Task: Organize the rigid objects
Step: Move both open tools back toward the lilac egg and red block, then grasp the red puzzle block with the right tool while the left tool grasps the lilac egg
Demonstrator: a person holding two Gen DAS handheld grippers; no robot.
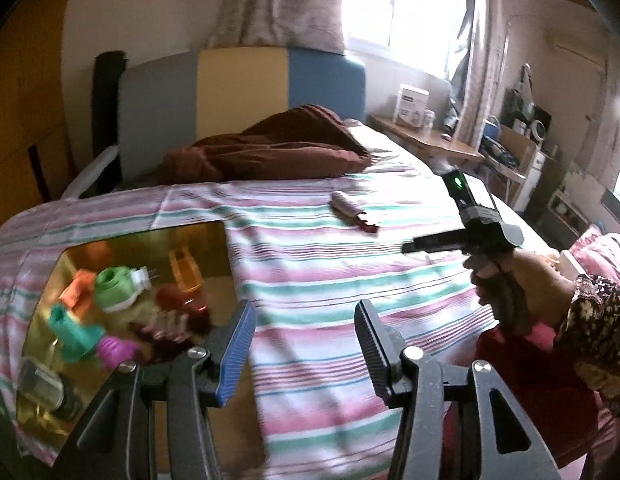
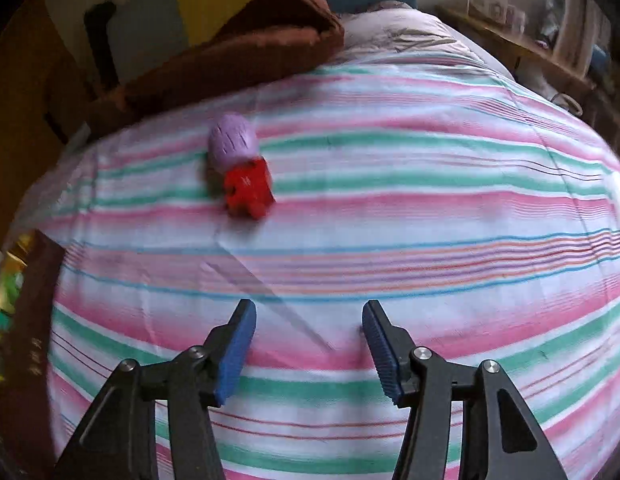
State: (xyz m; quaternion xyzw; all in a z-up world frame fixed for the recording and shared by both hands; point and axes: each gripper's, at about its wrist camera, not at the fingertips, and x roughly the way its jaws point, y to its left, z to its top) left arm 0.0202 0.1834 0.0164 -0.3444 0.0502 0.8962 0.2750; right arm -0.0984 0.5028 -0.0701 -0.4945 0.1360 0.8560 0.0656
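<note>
A bed covered by a pink, green and white striped sheet [image 2: 390, 216] fills both views; a crumpled dark brown blanket [image 1: 270, 152] lies across its far end, in front of a padded headboard in grey, yellow and blue panels [image 1: 238, 92]; beyond the bed a wooden side table [image 1: 426, 140] carries a white box, with a bright window and curtains above it. At the near left corner of the bed, in the left wrist view, an amber translucent bin [image 1: 122, 304] holds a jumble of rigid pieces; a green cylinder, an orange block, a teal spool, a magenta ribbed piece and a white plug can be made out, the rest blurred. Nothing lies between either gripper and the open sheet ahead.

The task's thing left out on the sheet is a small pale purple ribbed oval piece touching a red blocky plastic piece [image 2: 246, 188]; the pair lies towards the far left of the bed, near the brown blanket, well apart from the bin.

The left gripper [image 1: 306, 344] hangs over the sheet just beside the bin, its blue-padded jaws apart with nothing between them. The right gripper [image 2: 310, 340] tilts steeply down at the sheet, jaws apart and empty; a hand [image 1: 522, 280] in a dark patterned sleeve grasps its handle.
</note>
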